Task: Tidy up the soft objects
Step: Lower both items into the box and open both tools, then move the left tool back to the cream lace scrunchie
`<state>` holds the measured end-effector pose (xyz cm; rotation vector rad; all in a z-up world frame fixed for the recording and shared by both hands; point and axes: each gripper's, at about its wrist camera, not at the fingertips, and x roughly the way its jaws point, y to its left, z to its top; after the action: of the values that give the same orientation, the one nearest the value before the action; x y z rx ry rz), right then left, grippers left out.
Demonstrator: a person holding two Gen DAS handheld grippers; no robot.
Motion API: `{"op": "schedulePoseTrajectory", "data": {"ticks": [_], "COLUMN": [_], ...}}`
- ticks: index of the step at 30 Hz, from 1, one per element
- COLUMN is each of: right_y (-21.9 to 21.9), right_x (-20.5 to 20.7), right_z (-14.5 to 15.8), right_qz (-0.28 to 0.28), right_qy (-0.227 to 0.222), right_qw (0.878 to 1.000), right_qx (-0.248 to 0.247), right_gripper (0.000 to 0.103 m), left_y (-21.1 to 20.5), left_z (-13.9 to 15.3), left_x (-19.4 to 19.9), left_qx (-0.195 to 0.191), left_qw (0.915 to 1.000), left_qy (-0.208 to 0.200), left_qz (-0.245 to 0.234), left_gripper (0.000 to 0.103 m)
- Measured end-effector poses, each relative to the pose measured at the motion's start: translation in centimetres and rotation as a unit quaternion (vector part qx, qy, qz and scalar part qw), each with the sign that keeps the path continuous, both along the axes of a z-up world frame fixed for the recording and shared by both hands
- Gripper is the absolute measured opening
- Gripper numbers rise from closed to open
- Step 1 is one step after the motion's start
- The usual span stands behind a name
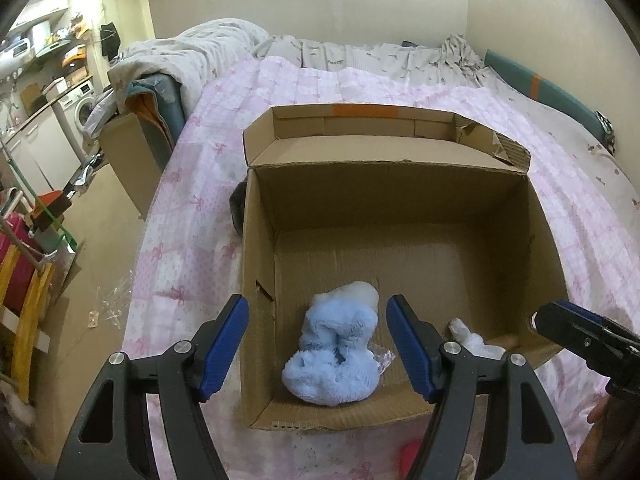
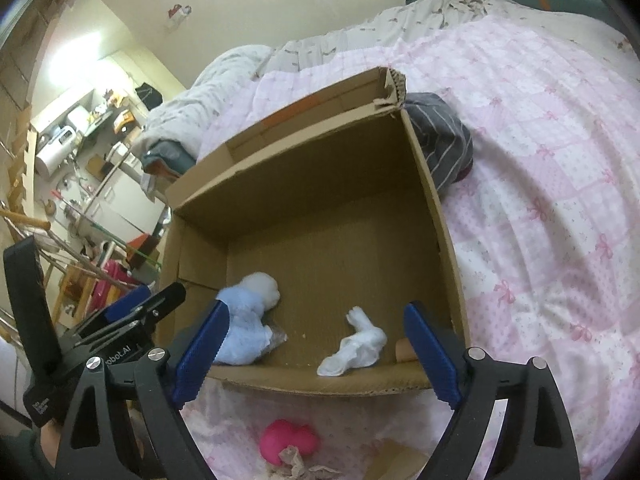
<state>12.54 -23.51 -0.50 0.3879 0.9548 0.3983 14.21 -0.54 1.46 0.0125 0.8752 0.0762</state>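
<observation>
An open cardboard box (image 1: 260, 264) (image 2: 436, 216) sits on a pink bedspread. On its floor near the front wall lie a fluffy light-blue and white soft toy (image 1: 332, 360) (image 2: 244, 332) and, to its right, a white sock (image 1: 476, 340) (image 2: 356, 346). My left gripper (image 1: 317, 303) hovers over the toy with its jaws apart, the blue pads clear of it. My right gripper (image 2: 317, 308) stands open wide above the sock without touching it. Each gripper shows at the edge of the other's view: the right gripper (image 1: 568, 324) and the left gripper (image 2: 140, 308).
A pink soft item (image 2: 288, 440) and crumpled beige paper (image 2: 298, 464) lie on the bedspread (image 2: 540, 200) in front of the box. A grey striped cloth (image 2: 440, 140) rests against the box's right wall. Rumpled bedding (image 1: 192, 56) lies at the far end; the bed's left edge drops to a cluttered floor (image 1: 100, 240).
</observation>
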Motion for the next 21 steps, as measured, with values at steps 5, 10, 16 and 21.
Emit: {"op": "schedulePoseTrajectory", "data": {"ticks": [5,10,16,21], "right_y": [0.4,0.5,0.4,-0.1], "right_x": [-0.4,-1.0,-2.0,-3.2], "right_z": [0.4,0.9,1.8,2.6], "right_qz": [0.004,-0.003,-0.001,0.000], "right_qy": [-0.009,-0.019,-0.023,-0.024], "right_qw": [1.000,0.999,0.998,0.998], "right_qx": [-0.012,-0.032,-0.054,-0.066], "right_gripper": [0.095,0.095,0.095,0.095], "left_y": [0.3,0.7,1.3,1.4], "left_z": [0.3,1.1,2.2,2.6], "left_x": [-0.2,-0.8,-2.3,-3.9], "left_qx": [-0.002,-0.003,-0.010,-0.021], "left_qw": [1.0000,0.9999,0.9998,0.9996], "left_qy": [-0.001,-0.006,-0.010,-0.009], "left_qz": [0.004,0.009,0.013,0.014], "left_gripper": [0.069,0.069,0.069,0.069]}}
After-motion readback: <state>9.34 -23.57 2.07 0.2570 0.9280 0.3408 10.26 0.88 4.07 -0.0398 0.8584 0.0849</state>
